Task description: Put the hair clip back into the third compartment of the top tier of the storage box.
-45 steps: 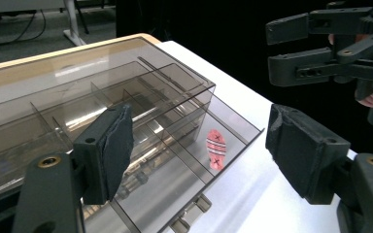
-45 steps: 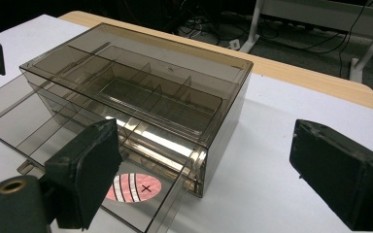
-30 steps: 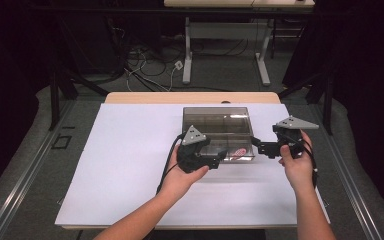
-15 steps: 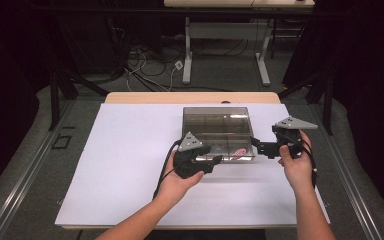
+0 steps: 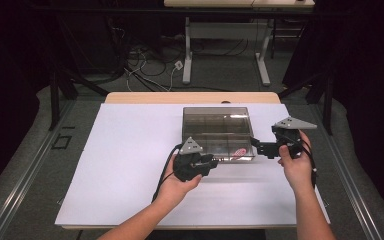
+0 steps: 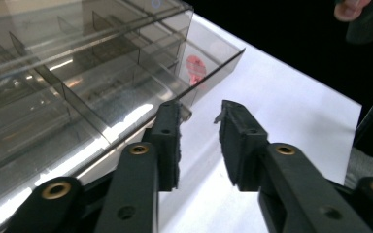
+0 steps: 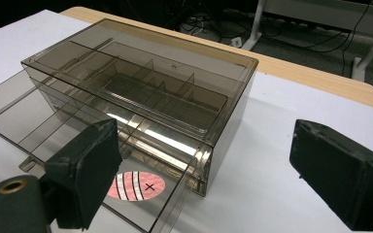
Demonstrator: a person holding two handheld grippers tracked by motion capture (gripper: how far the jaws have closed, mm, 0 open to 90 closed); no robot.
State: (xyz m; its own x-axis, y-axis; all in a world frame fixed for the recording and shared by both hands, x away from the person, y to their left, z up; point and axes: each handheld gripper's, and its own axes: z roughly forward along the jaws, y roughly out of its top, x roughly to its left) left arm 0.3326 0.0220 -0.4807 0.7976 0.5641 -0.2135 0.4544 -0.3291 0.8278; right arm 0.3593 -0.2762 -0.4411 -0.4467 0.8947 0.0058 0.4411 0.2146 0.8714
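A smoky clear box (image 5: 217,125) of small compartments stands on the white sheet. Its bottom drawer (image 7: 24,124) is pulled out toward me, with a pink striped oval (image 5: 240,151) lying in its right end. My left gripper (image 5: 213,162) sits at the drawer's front edge. Its jaws (image 6: 199,108) have just been closing to a narrow gap. The drawer's small front tab (image 6: 187,114) sits by one tip, and no pad presses on it. My right gripper (image 5: 256,148) stands wide open at the box's right front corner (image 7: 213,179), holding nothing.
The white sheet (image 5: 120,165) covers a wooden table (image 5: 190,97) and lies bare to the left and front of the box. Table legs and cables (image 5: 195,55) stand on the floor behind. The person's forearms come in from the bottom edge.
The left gripper has drawn back a little toward the person and its jaws have narrowed. The drawer, the pink oval and the right gripper have stayed in place.
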